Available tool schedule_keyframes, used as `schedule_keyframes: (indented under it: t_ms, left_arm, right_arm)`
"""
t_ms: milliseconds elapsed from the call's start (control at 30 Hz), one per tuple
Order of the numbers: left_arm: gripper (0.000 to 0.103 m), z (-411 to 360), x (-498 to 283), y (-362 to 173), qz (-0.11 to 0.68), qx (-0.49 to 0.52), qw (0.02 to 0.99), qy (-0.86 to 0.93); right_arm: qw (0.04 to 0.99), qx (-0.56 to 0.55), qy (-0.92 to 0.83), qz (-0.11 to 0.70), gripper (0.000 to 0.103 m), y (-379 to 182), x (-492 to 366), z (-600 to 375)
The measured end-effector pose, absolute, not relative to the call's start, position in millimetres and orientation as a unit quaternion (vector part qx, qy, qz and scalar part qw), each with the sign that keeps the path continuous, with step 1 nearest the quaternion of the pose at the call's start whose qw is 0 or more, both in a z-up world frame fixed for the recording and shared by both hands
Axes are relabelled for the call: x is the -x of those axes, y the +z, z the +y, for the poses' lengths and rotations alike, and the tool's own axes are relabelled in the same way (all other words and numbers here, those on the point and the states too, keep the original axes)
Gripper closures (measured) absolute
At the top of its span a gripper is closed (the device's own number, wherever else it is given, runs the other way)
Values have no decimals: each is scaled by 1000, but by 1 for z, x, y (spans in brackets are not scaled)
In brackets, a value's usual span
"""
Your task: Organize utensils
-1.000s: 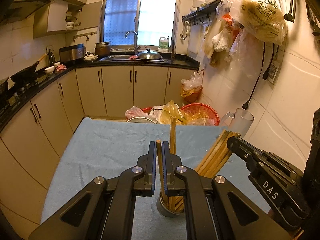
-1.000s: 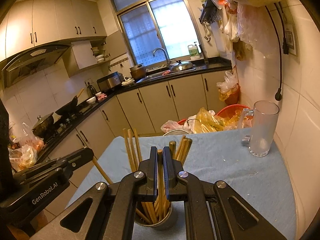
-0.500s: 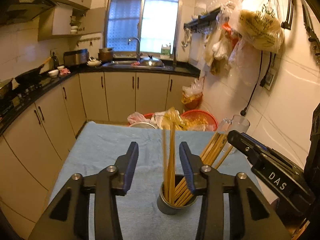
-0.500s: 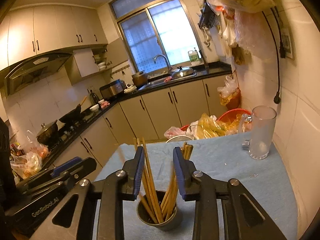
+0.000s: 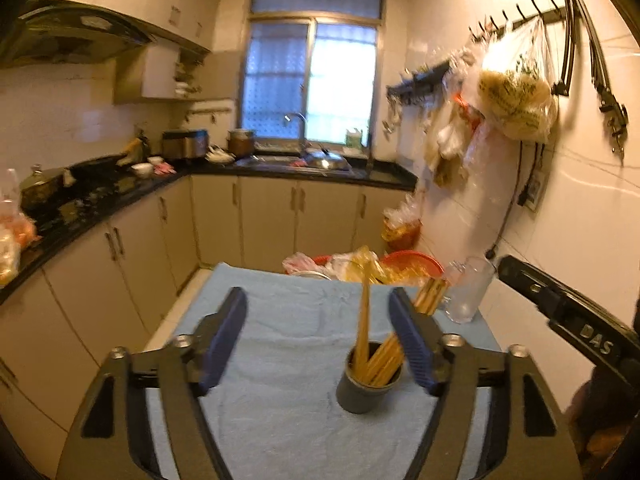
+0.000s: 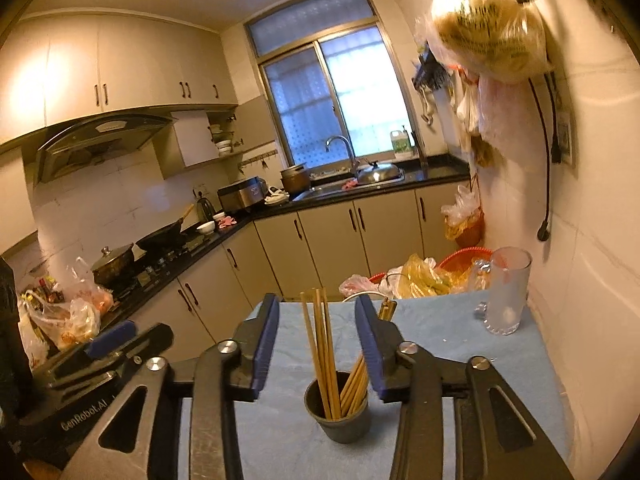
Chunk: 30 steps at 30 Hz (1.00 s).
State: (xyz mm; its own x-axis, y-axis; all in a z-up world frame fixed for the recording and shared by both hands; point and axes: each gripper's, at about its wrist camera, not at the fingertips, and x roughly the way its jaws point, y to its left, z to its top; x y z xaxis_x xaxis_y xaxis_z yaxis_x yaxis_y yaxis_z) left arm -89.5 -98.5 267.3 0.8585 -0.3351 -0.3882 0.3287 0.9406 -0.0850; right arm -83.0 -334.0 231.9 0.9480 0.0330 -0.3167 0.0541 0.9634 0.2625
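Left gripper (image 5: 318,334) and right gripper (image 6: 316,342): jaws apart and opening, pads pressing nothing. Dark round metal cup (image 6: 336,414) stands on the blue cloth-covered table (image 6: 440,332) just past the fingertips, wooden chopsticks (image 6: 320,344) upright inside. Clear glass mug (image 6: 506,292) at two o'clock, well apart.

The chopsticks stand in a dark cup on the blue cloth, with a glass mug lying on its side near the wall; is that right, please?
Not quite: the glass mug stands upright near the wall, as the right wrist view shows. The chopsticks do stand in the dark cup on the blue cloth.
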Motion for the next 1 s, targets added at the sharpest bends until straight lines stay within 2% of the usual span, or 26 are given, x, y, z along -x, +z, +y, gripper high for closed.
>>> schedule_keyframes:
  t_ms: [100,200,333,600,1000]
  left_arm:
    - [5,-81,116,269,165,13,976,-139]
    - [0,-70,141,269,134,4,984,-120]
    - [0,-66,177,259,110,-25,987,-118]
    - [0,-71,220,225,147,-31,978,-142]
    - [0,-63,245,184,176,-28,977,-121]
  right_arm:
    - [981,-111,-12,156,44,235,108,-327]
    - [982,-87,-28,163,35,229,135,-320]
    - [979,-70,-45,187,31,207,158,-316]
    - [967,-103,-71,223,31,155,204,-322]
    - [956,-144,-109,232,27,128,233,-324]
